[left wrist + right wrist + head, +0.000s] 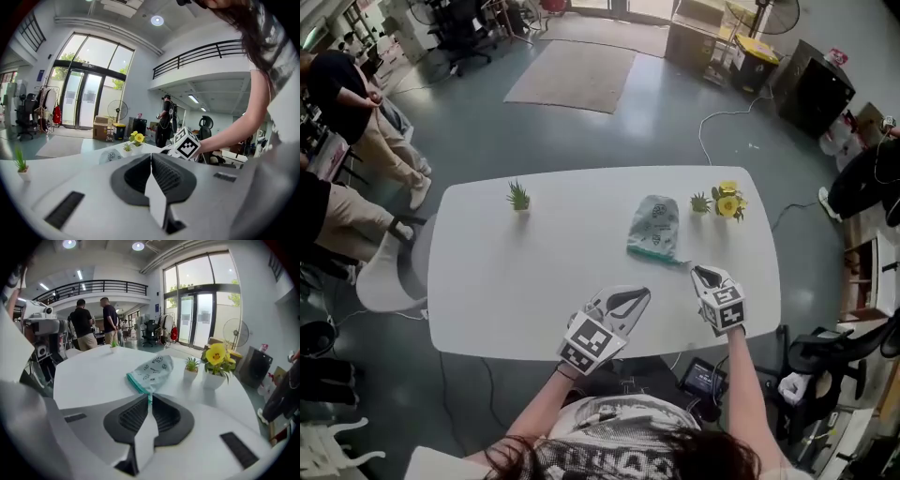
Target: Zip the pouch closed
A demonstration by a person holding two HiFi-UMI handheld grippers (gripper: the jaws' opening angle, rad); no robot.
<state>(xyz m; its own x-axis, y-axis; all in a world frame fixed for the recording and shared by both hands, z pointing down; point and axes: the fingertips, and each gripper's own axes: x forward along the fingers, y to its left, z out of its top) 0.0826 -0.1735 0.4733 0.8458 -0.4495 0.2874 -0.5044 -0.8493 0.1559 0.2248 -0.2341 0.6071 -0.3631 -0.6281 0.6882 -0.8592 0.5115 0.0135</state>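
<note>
A pale grey-green printed pouch (654, 223) lies flat on the white table (506, 281), its teal zipper edge (652, 253) turned toward me. In the right gripper view the pouch (153, 367) sits just past the jaws, and the teal zipper end reaches down to the tips. My right gripper (696, 270) (150, 398) is shut, with its tips right at that end; I cannot tell if they touch. My left gripper (644, 294) (151, 157) is shut and empty. It hovers over the table's near edge, short of the pouch (111, 156).
A small spiky plant (518, 196) stands at the back left of the table. A little succulent (700, 202) and a yellow flower pot (728, 202) stand right of the pouch. A white chair (382, 274) and seated people are on the left. Black chairs are on the right.
</note>
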